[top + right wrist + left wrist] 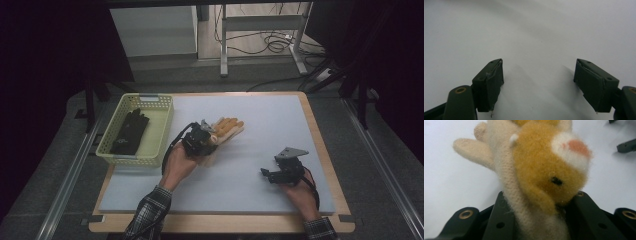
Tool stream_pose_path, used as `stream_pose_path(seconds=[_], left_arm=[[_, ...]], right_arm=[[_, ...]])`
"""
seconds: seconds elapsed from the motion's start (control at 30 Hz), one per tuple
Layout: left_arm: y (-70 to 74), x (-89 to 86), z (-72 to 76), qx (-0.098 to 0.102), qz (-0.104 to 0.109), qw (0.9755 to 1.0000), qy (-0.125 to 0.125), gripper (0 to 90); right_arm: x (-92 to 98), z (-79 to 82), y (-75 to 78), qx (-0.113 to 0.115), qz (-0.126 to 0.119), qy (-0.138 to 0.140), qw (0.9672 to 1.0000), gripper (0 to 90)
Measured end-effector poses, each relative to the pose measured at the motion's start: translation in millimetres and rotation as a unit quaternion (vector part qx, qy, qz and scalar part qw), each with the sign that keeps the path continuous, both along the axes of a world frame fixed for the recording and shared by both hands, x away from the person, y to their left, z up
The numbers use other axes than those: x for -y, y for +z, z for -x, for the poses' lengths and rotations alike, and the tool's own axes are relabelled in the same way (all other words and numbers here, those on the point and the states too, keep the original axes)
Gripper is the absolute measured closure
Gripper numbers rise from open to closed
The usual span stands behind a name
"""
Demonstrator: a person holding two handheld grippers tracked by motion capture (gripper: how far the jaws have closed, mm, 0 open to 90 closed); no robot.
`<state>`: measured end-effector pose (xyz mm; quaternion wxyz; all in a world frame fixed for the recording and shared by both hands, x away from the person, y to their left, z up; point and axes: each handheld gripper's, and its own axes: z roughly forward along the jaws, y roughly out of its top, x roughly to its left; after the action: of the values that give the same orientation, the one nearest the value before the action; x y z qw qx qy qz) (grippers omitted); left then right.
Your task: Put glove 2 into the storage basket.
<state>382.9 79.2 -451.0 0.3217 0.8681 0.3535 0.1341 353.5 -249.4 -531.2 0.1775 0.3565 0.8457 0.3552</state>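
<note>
A cream knitted glove [227,127] with a fuzzy orange animal face [549,167] lies just left of the mat's middle, its fingers pointing to the far right. My left gripper [207,140] is shut on the glove's cuff end, and in the left gripper view the cream knit is pinched between the two black jaws [539,207]. My right gripper [265,174] rests near the front right of the mat, pointing left. Its jaws [539,77] stand wide apart with only bare mat between them.
A pale yellow perforated basket [165,125] sits at the left edge of the table with a black glove [131,131] inside. The pale blue-grey mat [270,120] covers the wooden tabletop. Desk legs and cables are on the floor beyond.
</note>
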Motion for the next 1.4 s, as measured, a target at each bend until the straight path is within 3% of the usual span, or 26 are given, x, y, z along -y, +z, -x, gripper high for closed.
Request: stream_pose_path(seconds=[0.4,0.87,1.1,1.27,1.4], left_arm=[[30.6,-31.0,-12.3,0.0,-0.016,0.9988,0.046,69.6],[46.8,-68.9,-28.1,0.0,-0.032,0.994,0.105,69.3],[55.7,-101.7,-33.7,0.003,-0.041,0.9874,0.153,68.9],[59.8,-126.3,-35.6,0.005,-0.048,0.9811,0.187,68.4],[57.6,-146.9,-38.3,0.002,-0.061,0.9744,0.216,67.8]], right_arm=[[0.0,0.0,-0.1,0.0,0.0,0.0,1.0,23.3],[-0.1,-0.1,-0.3,0.002,-0.001,0.0,1.0,23.3],[0.0,-0.1,-0.3,0.002,0.0,0.0,1.0,23.2],[-0.1,-0.1,-0.3,0.002,0.0,0.001,1.0,23.3],[-0.2,0.0,-0.3,0.002,-0.001,0.0,1.0,23.2]])
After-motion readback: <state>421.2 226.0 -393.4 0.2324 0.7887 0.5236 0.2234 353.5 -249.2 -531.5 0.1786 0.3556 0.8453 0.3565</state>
